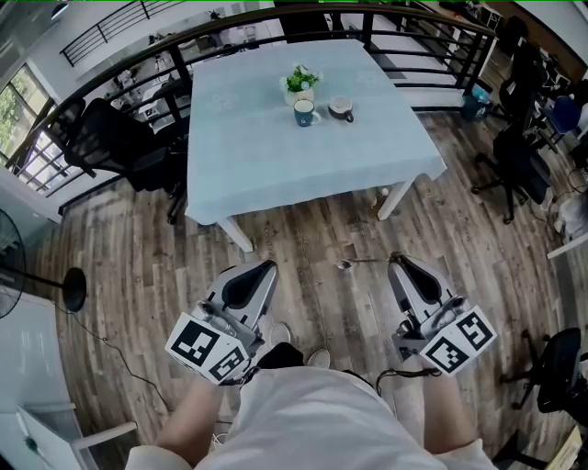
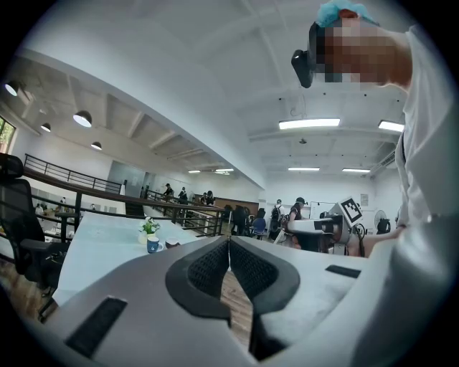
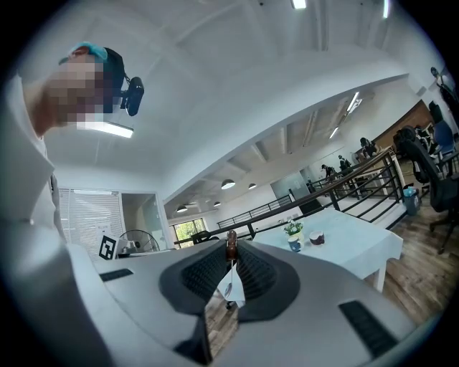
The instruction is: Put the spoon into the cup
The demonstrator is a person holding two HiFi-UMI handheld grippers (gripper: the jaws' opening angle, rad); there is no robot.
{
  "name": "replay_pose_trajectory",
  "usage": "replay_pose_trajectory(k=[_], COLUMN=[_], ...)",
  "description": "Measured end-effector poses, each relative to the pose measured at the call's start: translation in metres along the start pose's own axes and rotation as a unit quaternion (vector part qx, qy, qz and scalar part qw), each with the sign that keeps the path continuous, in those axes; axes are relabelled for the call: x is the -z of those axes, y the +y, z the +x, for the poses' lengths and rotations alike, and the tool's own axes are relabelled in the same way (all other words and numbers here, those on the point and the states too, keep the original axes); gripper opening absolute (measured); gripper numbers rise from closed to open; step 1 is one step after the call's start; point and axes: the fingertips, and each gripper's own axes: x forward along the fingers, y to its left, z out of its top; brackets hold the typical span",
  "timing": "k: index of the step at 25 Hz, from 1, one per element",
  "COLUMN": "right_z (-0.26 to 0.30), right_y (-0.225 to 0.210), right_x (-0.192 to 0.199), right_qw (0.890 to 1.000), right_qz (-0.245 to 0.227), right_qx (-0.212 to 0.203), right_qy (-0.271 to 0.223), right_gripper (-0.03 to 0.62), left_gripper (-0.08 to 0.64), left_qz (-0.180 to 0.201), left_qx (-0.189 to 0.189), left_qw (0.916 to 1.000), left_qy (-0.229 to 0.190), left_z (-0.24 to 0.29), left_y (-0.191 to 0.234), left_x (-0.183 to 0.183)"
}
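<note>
Well ahead of you at 12 o'clock, the surface (image 1: 276, 156) stands under a pale blue cloth. Its near edge and white legs face you across a stretch of bare wood floor (image 1: 303, 229). A black railing (image 1: 230, 26) curves behind it from 10 to 2 o'clock. Black office chairs sit at 10 o'clock (image 1: 110, 138), by its left edge, and at 2 o'clock (image 1: 519, 156), off to its right. A standing fan (image 1: 18, 271) is at 9 o'clock.

The blue cup (image 1: 304, 113) stands toward the far side of the surface, just in front of a small potted plant (image 1: 300, 83). A brown cup (image 1: 341, 109) is just beside it at its 3 o'clock.

Your right hand-held gripper (image 1: 397, 262) is closed narrow on the spoon (image 1: 354, 263), with a brown end showing at the jaw tips. The spoon's bowl sticks out toward your left over the floor, well apart from the cup. Your left hand-held gripper (image 1: 266, 266) has its jaws pressed together with nothing between them. Both hang over the floor, short of the surface's near edge.
</note>
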Motion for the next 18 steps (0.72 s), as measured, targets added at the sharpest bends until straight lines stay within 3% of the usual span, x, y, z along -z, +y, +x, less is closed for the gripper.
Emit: replay_pose_trajectory(k=[9, 18], right_z=[0.011, 0.047], right_y=[-0.023, -0.057], right_x=[-0.004, 0.003], right_qw=[1.0, 1.0], right_qz=[0.0, 0.001], right_qx=[0.003, 0.016], right_qy=[0.0, 0.01], right_gripper=[0.055, 0.055], left_gripper=[0.021, 0.021], left_qz=[0.001, -0.008], left_qx=[-0.001, 0.004], left_qw=[1.0, 1.0], left_qy=[-0.001, 0.001], left_z=[0.023, 0.056], left_y=[0.012, 0.054], left_x=[0.0, 0.01])
